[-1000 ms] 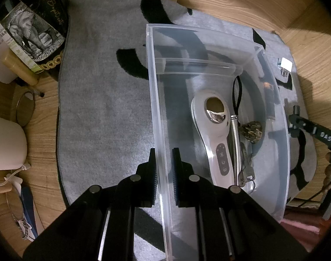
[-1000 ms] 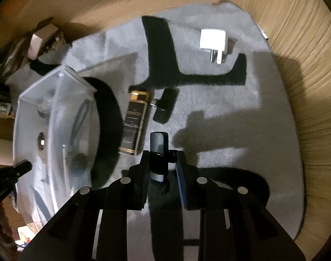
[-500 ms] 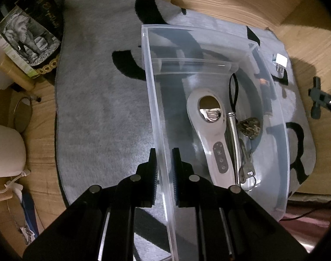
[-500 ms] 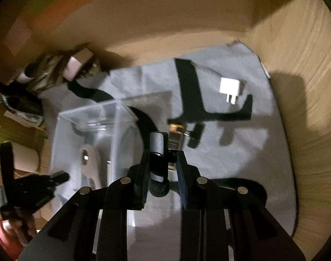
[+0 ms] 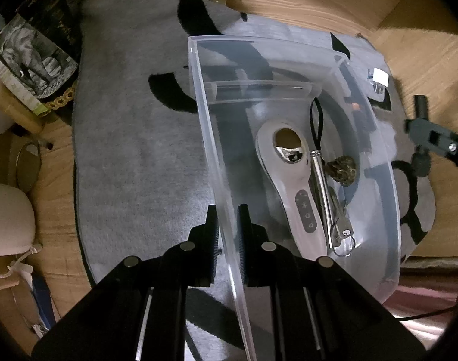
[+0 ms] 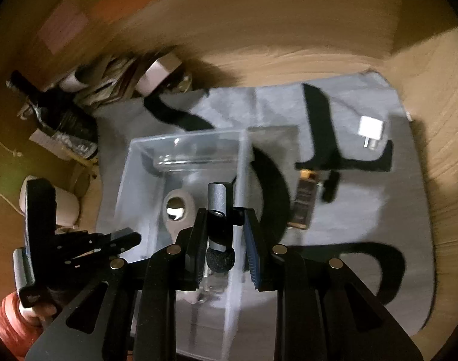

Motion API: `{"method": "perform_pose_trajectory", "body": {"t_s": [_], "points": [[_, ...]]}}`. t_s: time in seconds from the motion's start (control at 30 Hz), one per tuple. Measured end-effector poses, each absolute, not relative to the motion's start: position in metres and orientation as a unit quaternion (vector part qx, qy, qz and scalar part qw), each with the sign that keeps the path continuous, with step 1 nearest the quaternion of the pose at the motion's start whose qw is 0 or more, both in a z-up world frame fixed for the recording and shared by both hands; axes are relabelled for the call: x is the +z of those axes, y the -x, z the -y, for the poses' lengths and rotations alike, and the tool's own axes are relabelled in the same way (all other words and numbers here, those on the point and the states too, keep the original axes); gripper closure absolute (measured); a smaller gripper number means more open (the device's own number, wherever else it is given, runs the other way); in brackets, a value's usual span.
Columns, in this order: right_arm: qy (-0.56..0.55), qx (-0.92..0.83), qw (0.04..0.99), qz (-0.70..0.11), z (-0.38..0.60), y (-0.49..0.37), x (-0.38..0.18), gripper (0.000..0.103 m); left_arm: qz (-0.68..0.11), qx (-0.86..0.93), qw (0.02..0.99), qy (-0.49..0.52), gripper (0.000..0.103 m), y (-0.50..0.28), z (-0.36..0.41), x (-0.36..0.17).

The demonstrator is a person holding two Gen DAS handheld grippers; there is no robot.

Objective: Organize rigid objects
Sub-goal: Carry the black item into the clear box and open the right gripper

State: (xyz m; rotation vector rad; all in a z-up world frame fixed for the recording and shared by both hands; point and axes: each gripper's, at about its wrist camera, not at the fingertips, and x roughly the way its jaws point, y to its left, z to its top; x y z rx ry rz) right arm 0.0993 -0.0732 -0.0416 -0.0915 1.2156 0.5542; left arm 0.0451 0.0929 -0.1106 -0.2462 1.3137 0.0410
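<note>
A clear plastic bin (image 5: 289, 45) stands on a grey mat (image 5: 132, 138). My left gripper (image 5: 228, 228) is shut on the bin's near left wall. Inside lie a white handheld device (image 5: 292, 180), a silver pen-like stick (image 5: 320, 186), keys (image 5: 343, 234) and a dark lumpy charm (image 5: 343, 167). My right gripper (image 6: 224, 234) is shut on a small grey clip-on microphone (image 6: 216, 210) with a foam tip, held above the bin's right wall (image 6: 238, 180). It shows at the right edge of the left wrist view (image 5: 421, 138).
On the mat right of the bin lie a black and gold lighter (image 6: 305, 201), a small black piece (image 6: 331, 186) and a white plug adapter (image 6: 370, 129). Books and boxes (image 5: 33, 60) crowd the back left. A white rounded object (image 5: 6, 213) stands at left.
My right gripper has lifted the microphone off the mat and carried it left, over the bin. My left gripper keeps its hold on the bin wall.
</note>
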Motion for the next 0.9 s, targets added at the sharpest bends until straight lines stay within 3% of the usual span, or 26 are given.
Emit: {"method": "perform_pose_trajectory", "body": {"t_s": [0.6,0.77,0.9], "points": [[0.048,0.268,0.743,-0.611,0.023,-0.094,-0.094,0.081,-0.607,-0.004,0.788,0.101,0.091,-0.046,-0.093,-0.112],[0.056,0.274,0.744,-0.607,0.024,-0.091,-0.088,0.069,-0.608,-0.006,0.788,0.102,0.091,-0.046,-0.094,-0.111],[0.051,0.272,0.754,-0.595,0.030,-0.095,-0.075,0.067,-0.608,-0.004,0.787,0.104,0.091,-0.046,-0.094,-0.111]]}}
